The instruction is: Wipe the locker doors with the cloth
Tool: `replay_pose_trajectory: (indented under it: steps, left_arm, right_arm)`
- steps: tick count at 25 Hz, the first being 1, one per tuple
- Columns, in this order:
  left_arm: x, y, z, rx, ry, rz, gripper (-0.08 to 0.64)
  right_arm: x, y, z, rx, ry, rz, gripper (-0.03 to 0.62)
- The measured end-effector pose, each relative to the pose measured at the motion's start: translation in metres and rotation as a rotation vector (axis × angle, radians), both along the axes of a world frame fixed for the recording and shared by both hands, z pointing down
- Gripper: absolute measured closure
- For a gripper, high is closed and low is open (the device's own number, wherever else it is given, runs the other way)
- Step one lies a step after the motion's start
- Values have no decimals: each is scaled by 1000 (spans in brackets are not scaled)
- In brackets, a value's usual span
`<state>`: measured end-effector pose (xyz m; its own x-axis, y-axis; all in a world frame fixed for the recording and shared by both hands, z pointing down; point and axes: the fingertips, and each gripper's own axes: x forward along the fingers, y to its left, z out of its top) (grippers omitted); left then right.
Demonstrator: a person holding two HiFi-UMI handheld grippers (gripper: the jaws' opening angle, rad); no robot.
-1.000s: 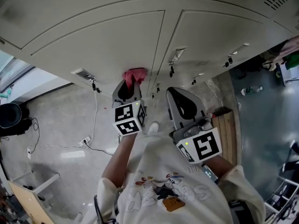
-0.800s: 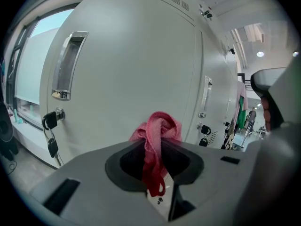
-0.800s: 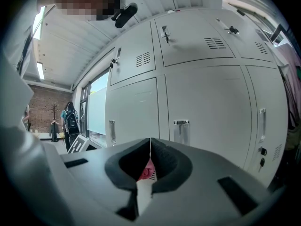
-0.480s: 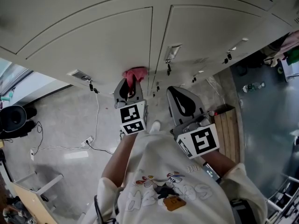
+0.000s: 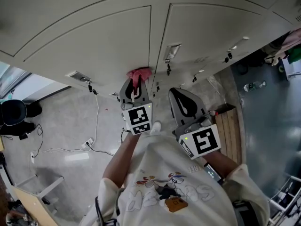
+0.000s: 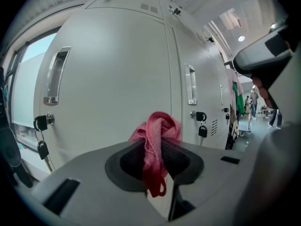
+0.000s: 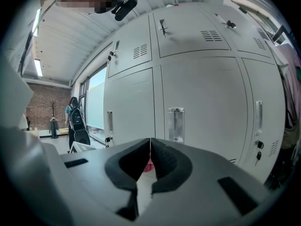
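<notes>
**Cloth pinched in the left tongs, just short of the doors**

Nearest the camera, the person's forearms reach out from a pale printed shirt [image 5: 162,185], one tool in each hand.

The left tongs [image 5: 133,84] are pushed further forward than the right. Their jaws are closed on a pink cloth [image 6: 157,128]. The cloth is bunched into a wad that sticks out past the tips, and a tail hangs down into the hollow behind them. Gripped this way, soft fabric rather than hard plastic should be the first thing to meet the paint.

The right tongs [image 7: 149,146] hang back and a little lower. Their pads are together with nothing between them. The pink speck in the slit is the cloth beyond, not a load. My reading is that this hand is parked, out of the sweep of the other.

Ahead stand the grey locker doors [image 5: 94,41]. In the head view the wad sits close to the seam between two of them, near their lower edge. The left gripper view faces a broad bare panel, with a recessed handle [image 6: 55,74] to one side and a padlock [image 6: 202,126] to the other. I cannot tell whether the cloth touches the metal; it looks just off it.

Wiping seems about to start or between strokes. The locks and dangling keys are the likeliest snags.
</notes>
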<state>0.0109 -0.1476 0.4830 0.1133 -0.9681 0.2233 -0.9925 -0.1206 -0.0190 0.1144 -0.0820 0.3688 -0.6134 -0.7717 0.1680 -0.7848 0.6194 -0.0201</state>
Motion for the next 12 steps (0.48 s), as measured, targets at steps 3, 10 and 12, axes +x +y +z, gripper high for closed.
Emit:
replay_pose_trajectory:
  steps: [3, 10, 12]
  left_arm:
    - [4, 0, 2, 4, -4, 13, 465]
    - [5, 0, 5, 15, -21, 28, 465]
    - [5, 0, 6, 17, -20, 33, 465]
  right_arm:
    - [3, 0, 0, -5, 3, 7, 583]
    - [0, 2, 1, -3, 4, 4, 583]
    - [-3, 3, 0, -1, 4, 1, 583]
